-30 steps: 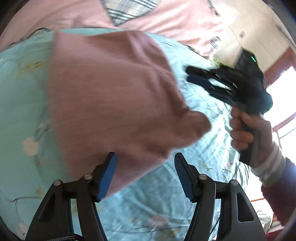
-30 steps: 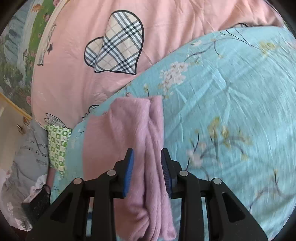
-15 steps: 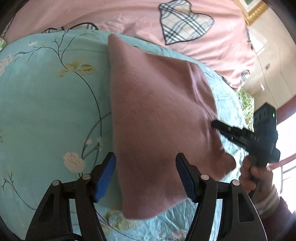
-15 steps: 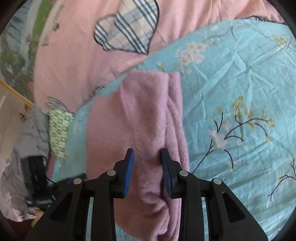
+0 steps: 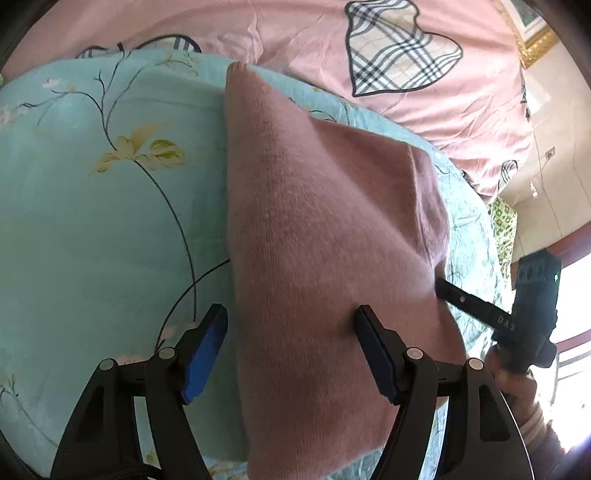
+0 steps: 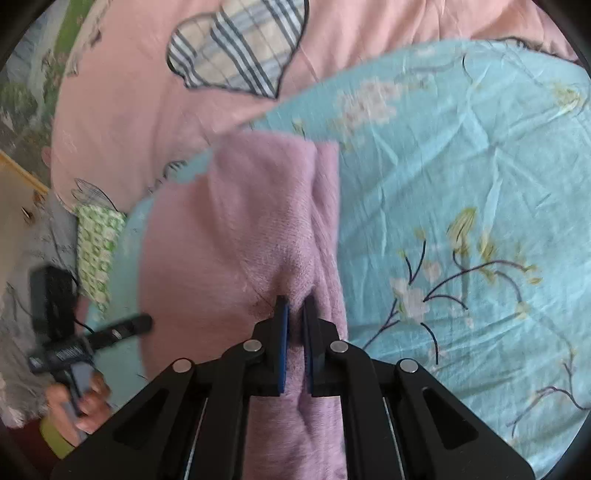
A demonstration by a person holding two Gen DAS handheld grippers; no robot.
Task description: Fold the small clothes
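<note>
The right gripper (image 6: 295,314) has just closed its jaws — they now pinch a raised fold of the pink knit garment (image 6: 236,236), which lies partly folded on the turquoise floral bedspread (image 6: 461,177). The left gripper (image 5: 290,343) has been widening and stands spread over the garment's near edge — its blue pads (image 5: 203,350) clear of the cloth. A pink quilt (image 5: 295,33) with a plaid heart (image 5: 399,48) lies beyond.

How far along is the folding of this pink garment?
Partly done: the garment already lies folded narrow on the quilt. In hand: the right gripper has just pinched its edge; the left gripper straddles it, open. Left: the final fold.
</note>
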